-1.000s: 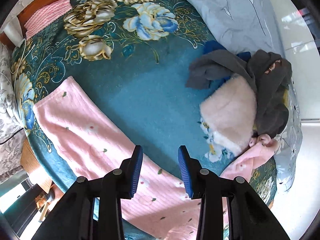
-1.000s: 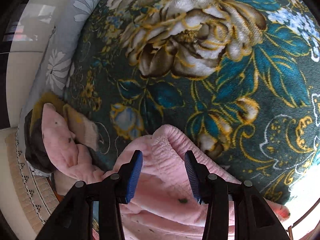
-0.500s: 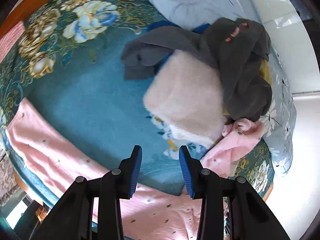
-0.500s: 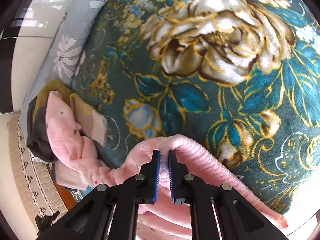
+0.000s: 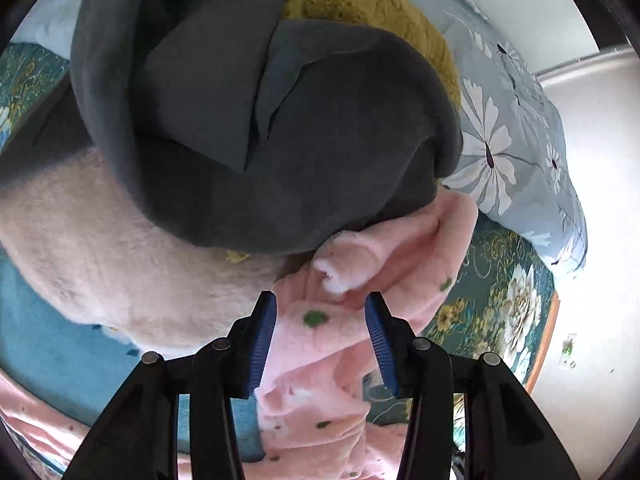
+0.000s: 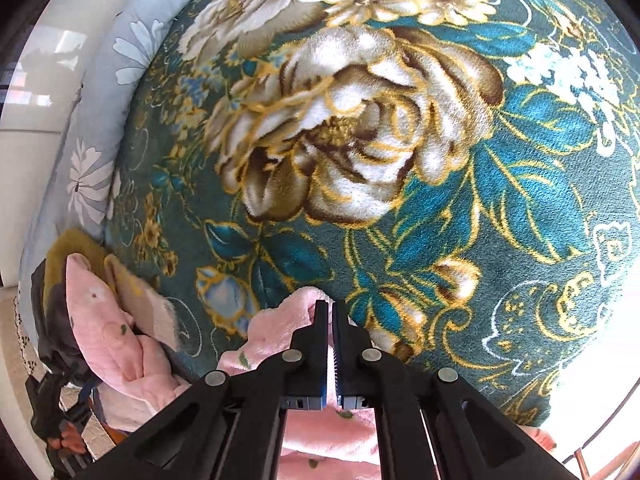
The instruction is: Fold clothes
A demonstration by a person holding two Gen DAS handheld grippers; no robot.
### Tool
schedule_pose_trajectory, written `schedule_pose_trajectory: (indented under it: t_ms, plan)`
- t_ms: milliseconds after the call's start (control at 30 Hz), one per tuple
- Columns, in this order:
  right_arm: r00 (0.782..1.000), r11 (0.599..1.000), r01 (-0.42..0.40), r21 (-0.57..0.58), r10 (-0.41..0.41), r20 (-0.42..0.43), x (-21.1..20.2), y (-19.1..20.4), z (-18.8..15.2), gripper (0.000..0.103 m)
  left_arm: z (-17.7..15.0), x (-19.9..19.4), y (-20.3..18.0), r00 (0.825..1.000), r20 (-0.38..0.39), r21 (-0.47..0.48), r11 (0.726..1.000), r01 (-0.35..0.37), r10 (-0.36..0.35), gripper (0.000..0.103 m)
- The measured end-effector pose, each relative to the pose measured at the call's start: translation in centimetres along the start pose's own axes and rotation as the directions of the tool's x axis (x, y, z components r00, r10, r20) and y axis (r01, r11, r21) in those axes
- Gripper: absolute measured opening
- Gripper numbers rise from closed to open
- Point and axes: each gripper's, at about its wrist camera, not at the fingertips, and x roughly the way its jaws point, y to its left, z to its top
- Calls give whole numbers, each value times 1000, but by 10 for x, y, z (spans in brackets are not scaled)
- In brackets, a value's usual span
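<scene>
Pink fleece garment (image 5: pixel 320 364) between spread left claw (image 5: pixel 320 312) | right claw (image 6: pixel 330 312) pinching its edge on floral blanket (image 6: pixel 400 120)

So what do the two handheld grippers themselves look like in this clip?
Both look alike. The left gripper and right gripper have matte black angular linkage arms joined by round silver pivot pins, ending in flat fingers faced with blue ribbed pads. No cables or markings show, and no hand or sleeve is in view.

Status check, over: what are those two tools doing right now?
Right tool shut on pink garment. Left tool open, straddling its other end. Grey garment piled just beyond.
</scene>
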Motion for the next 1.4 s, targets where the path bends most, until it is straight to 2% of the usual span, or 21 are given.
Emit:
schedule_pose_trajectory:
  t_ms: [133,300,367,433,467,600,700,767,867,1033,1100,1167,1267,1333,1400]
  plan:
    - [1000,1000,-4,-14,4,2,-11,2,-13,4,9,23,7,999,-23,-112,993,42,-45,54]
    - [1000,1000,16,6,-16,-17,-27,-8,-22,4,11,42,13,998,-20,-187,981,55,-60,54]
    - [999,1000,23,15,-23,-25,-33,-13,-24,4,11,45,11,997,-20,-214,974,71,-77,44]
    - [999,999,21,28,-20,-35,-42,-20,-22,4,10,45,7,995,-23,-221,972,86,-93,7]
    - [999,999,19,31,-18,-39,-43,-20,-22,4,9,42,3,996,-14,-214,973,86,-92,5]
    - [999,1000,-2,5,2,-34,-51,-14,-24,4,2,4,-9,990,76,-134,982,130,-120,4]
    - [999,1000,-17,-17,17,-31,-58,-10,-26,4,-8,-45,-10,971,167,-51,982,182,-171,3]
    - [999,999,-33,-23,33,-31,-77,-22,-30,4,-21,-85,-2,957,233,3,984,178,-174,3]
    - [998,998,-54,-27,53,-34,-85,-24,-36,4,-43,-143,28,933,327,22,988,152,-151,3]
    - [996,996,-77,-44,75,-39,-95,-28,-49,4,-82,-214,106,895,446,-98,992,81,-29,3]
    - [996,996,-79,-48,77,-44,-97,-30,-55,4,-99,-238,152,890,455,-177,983,51,36,3]
    - [996,995,-82,-53,79,-50,-99,-32,-61,4,-120,-245,192,886,450,-252,968,8,111,3]
    - [995,995,-81,-60,77,-67,-98,-35,-70,4,-153,-238,263,892,379,-352,930,-109,248,3]
    - [994,995,-76,-67,71,-79,-97,-37,-76,4,-168,-221,298,895,293,-422,885,-195,337,3]
    - [994,995,-67,-80,60,-87,-96,-39,-81,4,-180,-202,320,895,233,-483,844,-233,380,3]
